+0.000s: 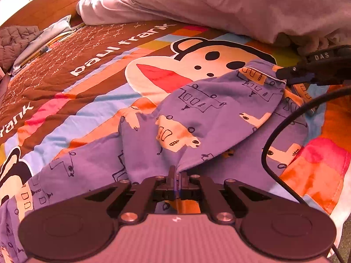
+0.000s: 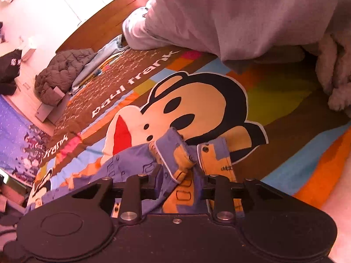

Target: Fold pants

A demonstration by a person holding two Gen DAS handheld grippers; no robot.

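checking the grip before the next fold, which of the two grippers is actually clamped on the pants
The left gripper: its jaws are shut, pinching a fold of the purple pants. The right gripper stands open, cuff fabric lying loose between its fingers.

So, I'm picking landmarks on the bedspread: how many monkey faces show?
2. One big monkey face lies mid-bed, its lower side partly covered by the pants. A second monkey face is cut off at the left edge. Others may be hidden under the pants or the duvet.
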